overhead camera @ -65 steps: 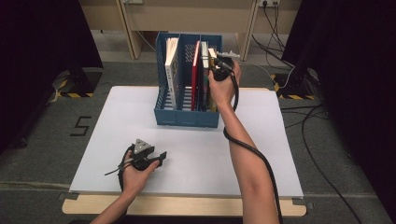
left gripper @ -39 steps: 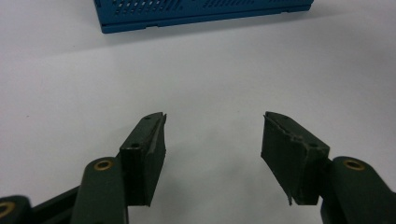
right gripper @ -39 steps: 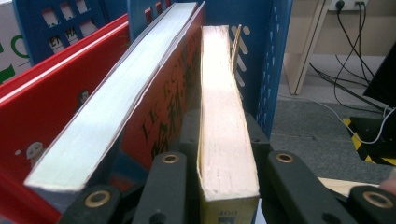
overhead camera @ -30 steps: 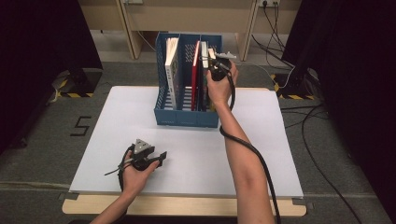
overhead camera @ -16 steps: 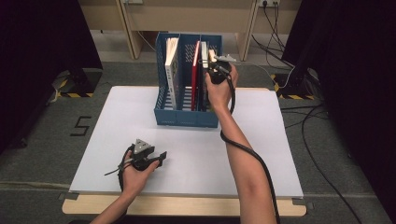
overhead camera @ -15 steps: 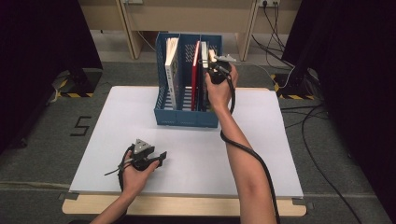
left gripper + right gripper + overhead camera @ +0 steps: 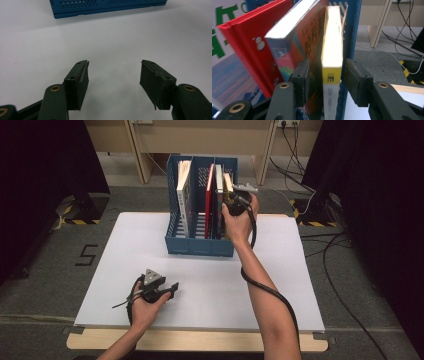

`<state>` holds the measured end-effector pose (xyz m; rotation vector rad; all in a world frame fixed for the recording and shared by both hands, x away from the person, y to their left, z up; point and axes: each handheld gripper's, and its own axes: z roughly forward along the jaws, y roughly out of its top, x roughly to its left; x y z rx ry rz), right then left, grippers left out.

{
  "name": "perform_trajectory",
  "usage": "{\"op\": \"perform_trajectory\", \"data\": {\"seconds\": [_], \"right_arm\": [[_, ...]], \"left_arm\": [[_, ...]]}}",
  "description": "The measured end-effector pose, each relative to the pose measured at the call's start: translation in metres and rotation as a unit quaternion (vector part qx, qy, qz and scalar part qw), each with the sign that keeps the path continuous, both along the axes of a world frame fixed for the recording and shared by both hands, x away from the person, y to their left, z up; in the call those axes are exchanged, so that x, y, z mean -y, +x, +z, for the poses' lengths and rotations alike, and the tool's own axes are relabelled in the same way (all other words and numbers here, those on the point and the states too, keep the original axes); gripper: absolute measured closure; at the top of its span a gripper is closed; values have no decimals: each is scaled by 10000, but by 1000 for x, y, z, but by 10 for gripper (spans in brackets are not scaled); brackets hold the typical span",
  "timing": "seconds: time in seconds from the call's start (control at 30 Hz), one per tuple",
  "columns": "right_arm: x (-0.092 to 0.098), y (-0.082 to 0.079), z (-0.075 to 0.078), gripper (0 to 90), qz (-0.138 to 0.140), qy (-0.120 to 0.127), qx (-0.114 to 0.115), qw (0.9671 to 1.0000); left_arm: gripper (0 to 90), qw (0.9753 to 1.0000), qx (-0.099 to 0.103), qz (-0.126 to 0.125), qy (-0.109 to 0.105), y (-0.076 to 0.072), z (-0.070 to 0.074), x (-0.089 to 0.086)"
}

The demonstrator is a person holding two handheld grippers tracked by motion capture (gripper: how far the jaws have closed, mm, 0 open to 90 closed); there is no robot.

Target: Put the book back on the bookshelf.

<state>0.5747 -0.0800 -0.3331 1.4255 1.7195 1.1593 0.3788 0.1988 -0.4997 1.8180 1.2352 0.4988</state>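
The right gripper has edged onto the thin yellow-spined book, jaws straddling it and the blue rack's wall, not yet clamped; the left gripper rests wide.

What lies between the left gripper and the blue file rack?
Bare white tabletop only: in the left gripper view, nothing sits between the open left gripper and the blue file rack; the high view agrees.

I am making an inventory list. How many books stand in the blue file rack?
4. White book in the left compartment; red book, dark book and yellow-spined book in the right one, by the right gripper. More may be hidden.
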Motion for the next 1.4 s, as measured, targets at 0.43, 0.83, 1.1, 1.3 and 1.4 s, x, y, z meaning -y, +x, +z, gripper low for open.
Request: {"op": "perform_trajectory", "data": {"seconds": [0.43,0.83,1.1,1.3,1.4], "right_arm": [[6,-25,-4,553,152,12,-40,9999],[12,-41,-7,540,293,22,-168,9994],[17,-54,-15,547,375,86,-293,9988],[20,-61,-20,547,378,95,-382,9985],[24,-66,-24,546,414,81,-457,9981]], "left_arm": [[389,10000,8,2,6,0,0,0],[388,10000,30,6,-16,0,0,0],[389,10000,35,9,-15,0,0,0],[389,10000,40,12,-31,0,0,0],[389,10000,28,0,-7,0,0,0]]}}
